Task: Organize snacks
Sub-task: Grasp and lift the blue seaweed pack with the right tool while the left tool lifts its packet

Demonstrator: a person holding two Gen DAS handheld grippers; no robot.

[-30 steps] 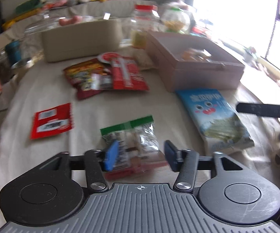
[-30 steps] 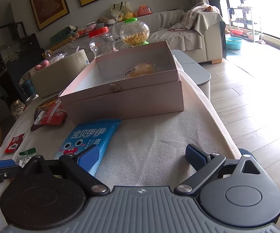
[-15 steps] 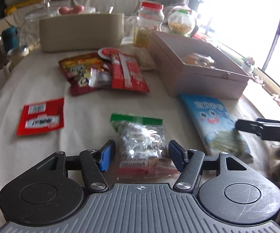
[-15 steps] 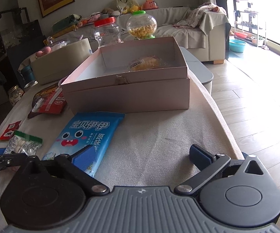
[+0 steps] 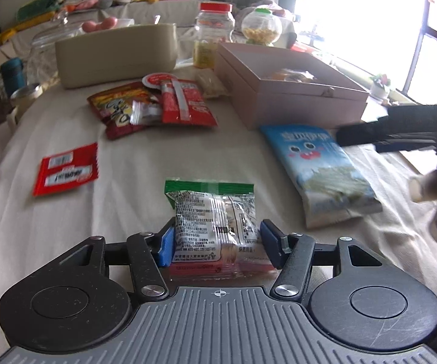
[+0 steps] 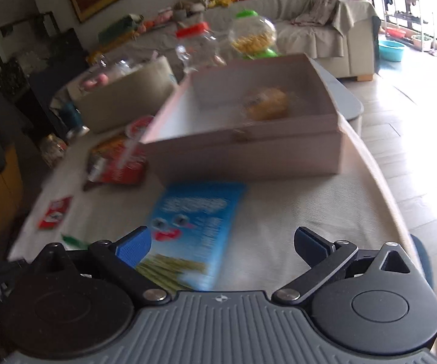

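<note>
Near the table's (image 5: 145,163) front edge, the left gripper (image 5: 217,244) brackets a clear snack packet (image 5: 214,221), jaws apparently not yet pinching, while the right gripper (image 6: 221,244) gapes empty over the blue bag (image 6: 194,227); slippery film could slide free.

Blue snack bag (image 5: 318,170): pale Chinese characters, too blurred to read. Clear packet (image 5: 215,221): fine print, perhaps Chinese, illegible.

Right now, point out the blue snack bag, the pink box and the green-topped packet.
blue snack bag (image 5: 312,157), left wrist view, on the cartoon face.
pink box (image 6: 248,154), right wrist view, on its front wall.
green-topped packet (image 5: 212,212), left wrist view, on the printed clear middle.
</note>
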